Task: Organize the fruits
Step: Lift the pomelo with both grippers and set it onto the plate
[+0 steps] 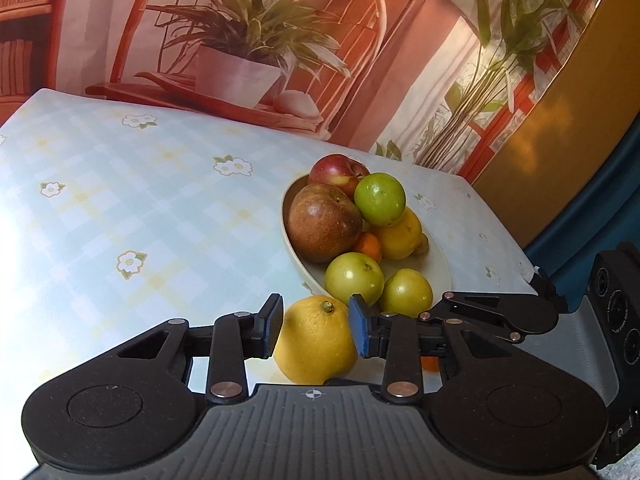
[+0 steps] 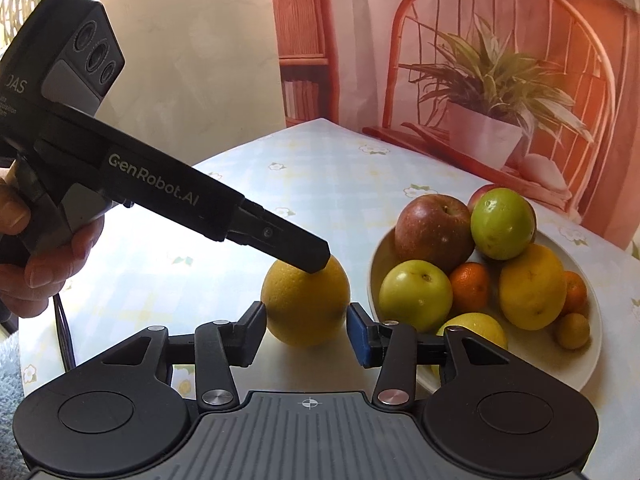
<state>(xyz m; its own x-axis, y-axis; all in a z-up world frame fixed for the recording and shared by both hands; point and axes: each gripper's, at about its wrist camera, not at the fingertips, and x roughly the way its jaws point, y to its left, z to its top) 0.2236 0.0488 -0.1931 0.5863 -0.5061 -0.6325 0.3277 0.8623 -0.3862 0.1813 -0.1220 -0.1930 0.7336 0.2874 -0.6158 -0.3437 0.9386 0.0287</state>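
A yellow citrus fruit (image 1: 316, 344) (image 2: 304, 300) sits on the tablecloth just in front of a cream bowl (image 1: 289, 220) (image 2: 594, 320). My left gripper (image 1: 315, 328) is shut on it, one pad pressed to each side. In the right wrist view the left gripper (image 2: 316, 260) reaches in from the left over the top of the fruit. My right gripper (image 2: 307, 330) stands open around the same fruit, pads just off its sides. The bowl holds red apples (image 1: 324, 224), green apples (image 2: 416, 296), a yellow citrus (image 2: 532, 284) and small oranges (image 2: 470, 286).
A person's hand (image 2: 44, 272) holds the left gripper's handle. The table (image 1: 120, 200) has a pale checked cloth with flowers. Behind it hangs a backdrop picturing a chair and a potted plant (image 1: 240, 68). The table's right edge (image 1: 508, 236) lies close to the bowl.
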